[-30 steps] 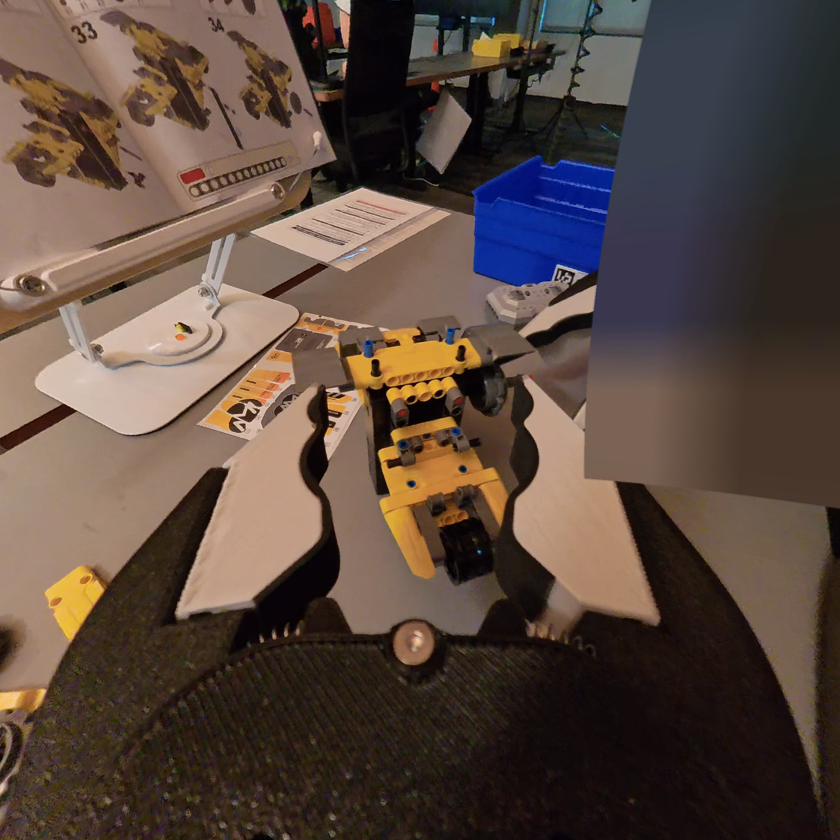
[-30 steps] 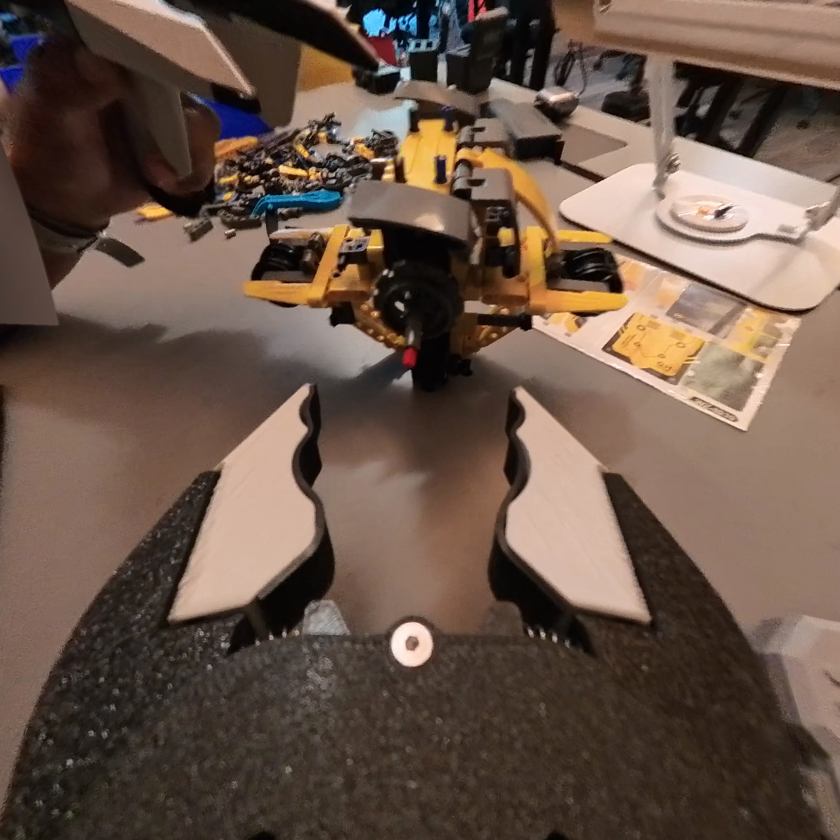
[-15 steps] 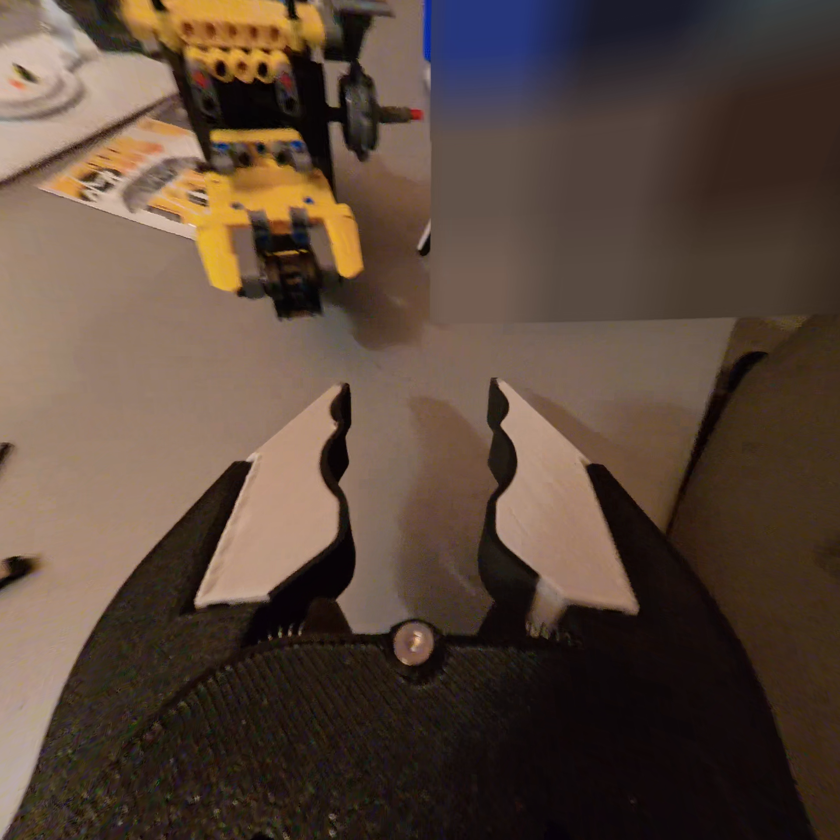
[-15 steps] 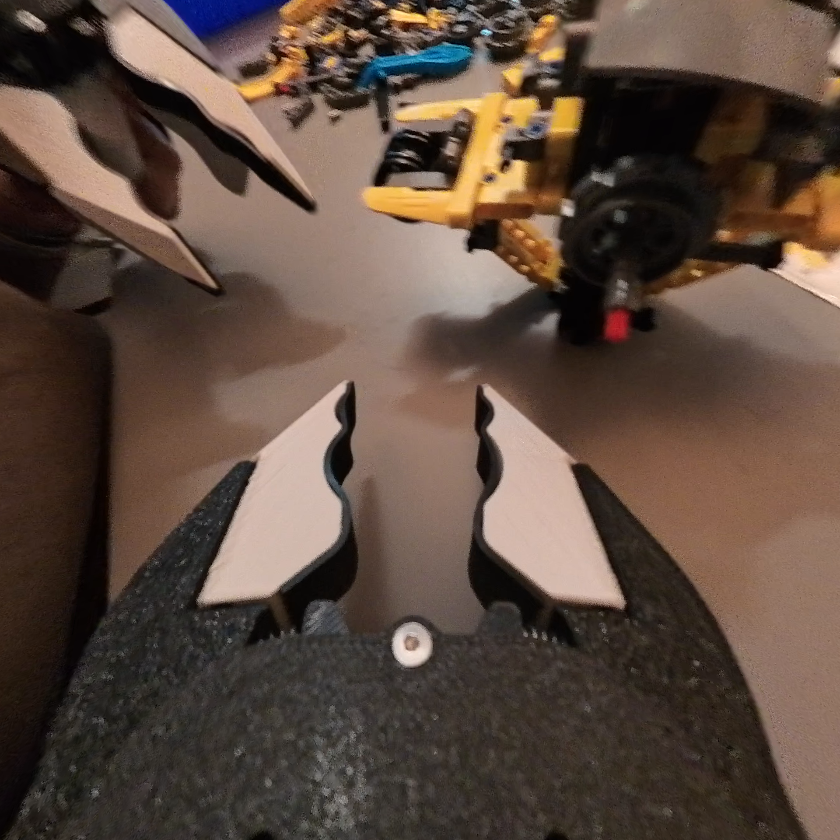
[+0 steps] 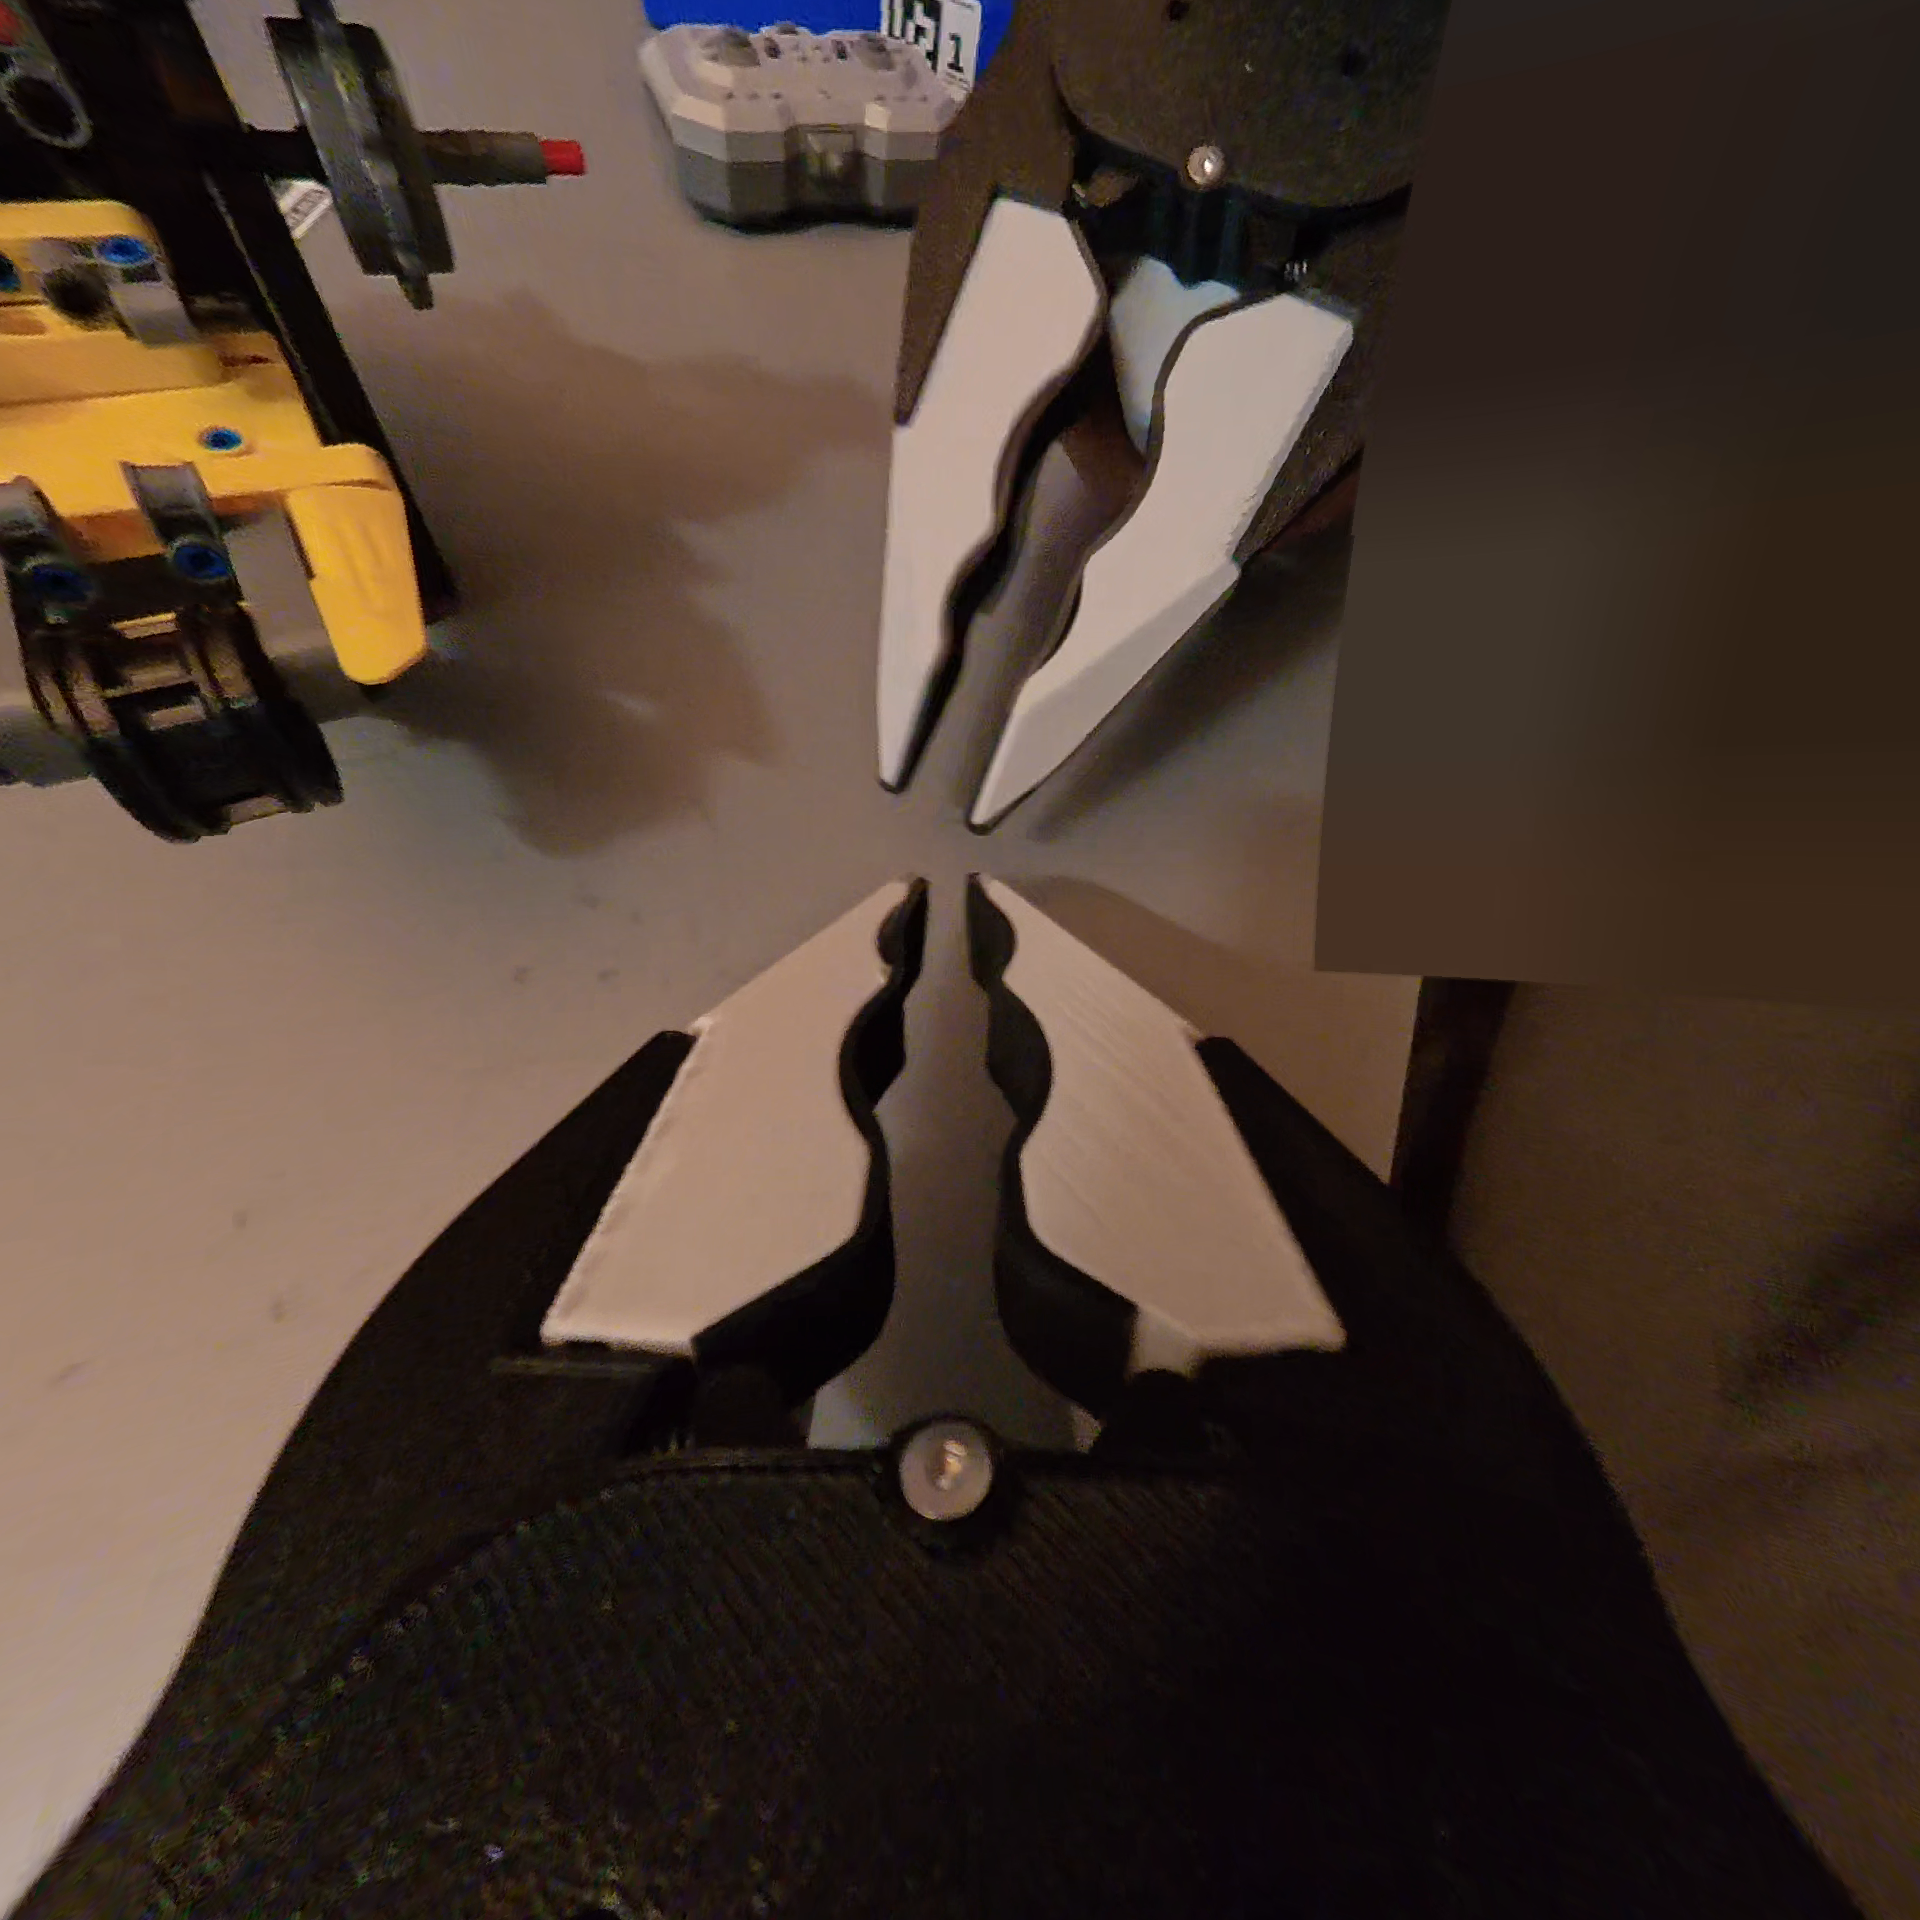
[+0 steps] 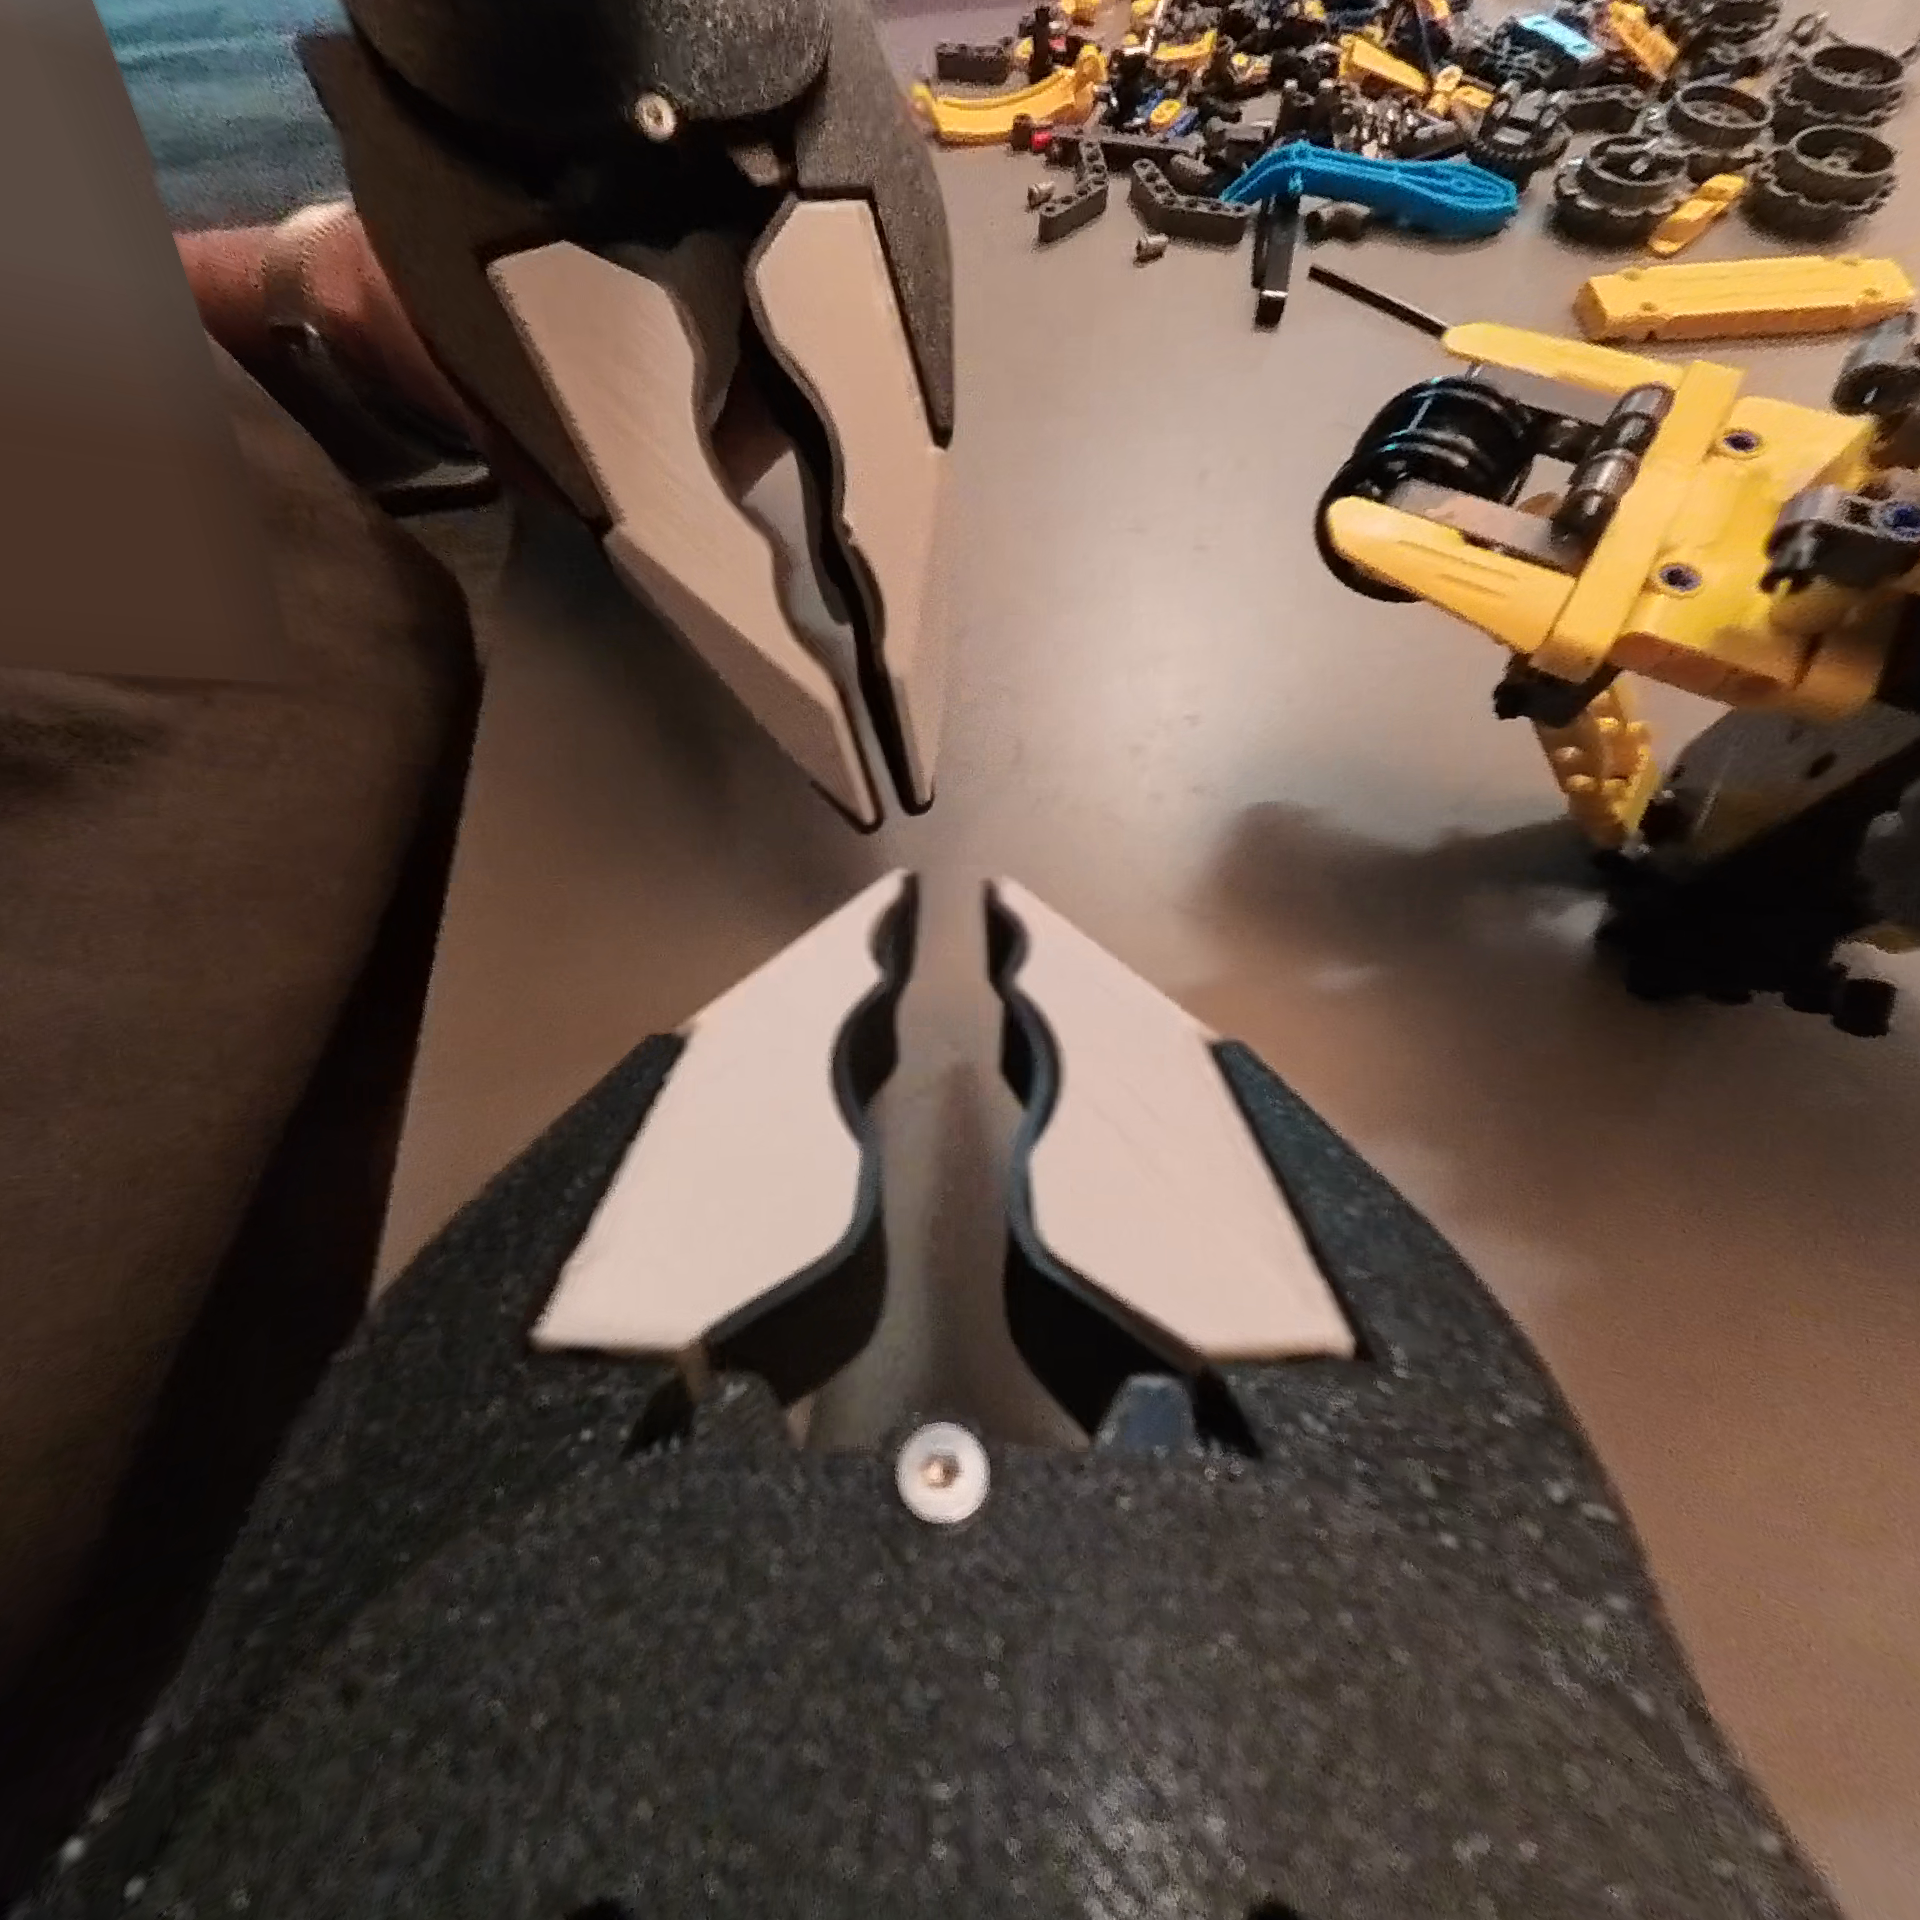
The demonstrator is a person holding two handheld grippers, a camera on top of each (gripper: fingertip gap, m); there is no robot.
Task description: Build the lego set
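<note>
My left gripper (image 5: pixel 943 883) is empty, its jaws nearly closed with only a thin slit between the tips. It hovers just above the grey table (image 5: pixel 312 1039). My right gripper (image 5: pixel 935 800) points at it tip to tip, a small gap apart. In the right wrist view my right gripper (image 6: pixel 951 881) is likewise almost closed and empty, and the left gripper (image 6: pixel 891 816) faces it. A yellow and black brick vehicle model (image 5: pixel 187 488) stands apart on the table, left of the grippers in the left wrist view. In the right wrist view the model (image 6: pixel 1662 582) stands to the right.
A grey battery box (image 5: pixel 800 114) and a blue bin (image 5: pixel 831 10) lie beyond the right gripper. A pile of loose black, yellow and blue pieces (image 6: pixel 1455 114) and a long yellow piece (image 6: pixel 1745 301) lie behind the model. A hand (image 6: pixel 312 291) holds the left gripper. My left and right fingertips are right by each other.
Both grippers have drawn back from the model and turned towards each other. Both have closed from wide open to nearly shut. The model stays on the table.
</note>
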